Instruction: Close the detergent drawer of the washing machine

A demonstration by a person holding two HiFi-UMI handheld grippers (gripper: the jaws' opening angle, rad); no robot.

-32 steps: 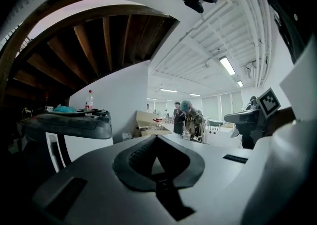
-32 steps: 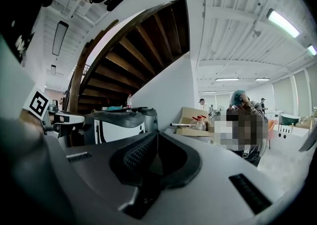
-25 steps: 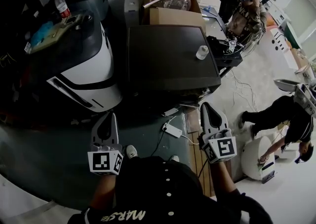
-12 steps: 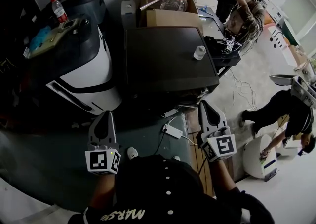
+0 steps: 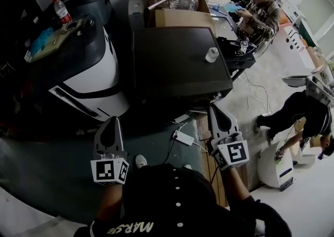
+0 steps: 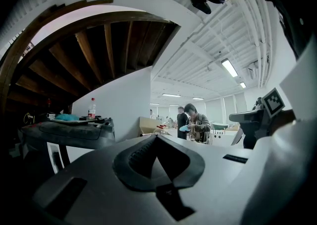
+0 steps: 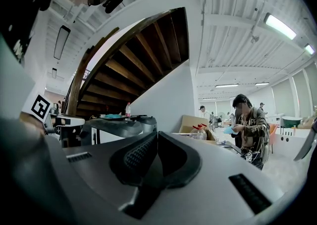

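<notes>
Both claws clenched, empty: left claw (image 5: 111, 122), right claw (image 5: 215, 109). Washing machine (image 5: 177, 63) (dark box, as judged) lies straight ahead. Detergent drawer not made out, likely on near front face. Right claw nearer, tip beside front right corner.

The right gripper (image 7: 156, 137) has its jaws closed together at the lower middle; a person (image 7: 249, 130) stands at the right.

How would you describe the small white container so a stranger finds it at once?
Find the dark flat-topped machine in the middle of the head view. Near its right edge stands a small white container. It alone sits on that top; the red-capped jug lies behind, in a cardboard box.
</notes>
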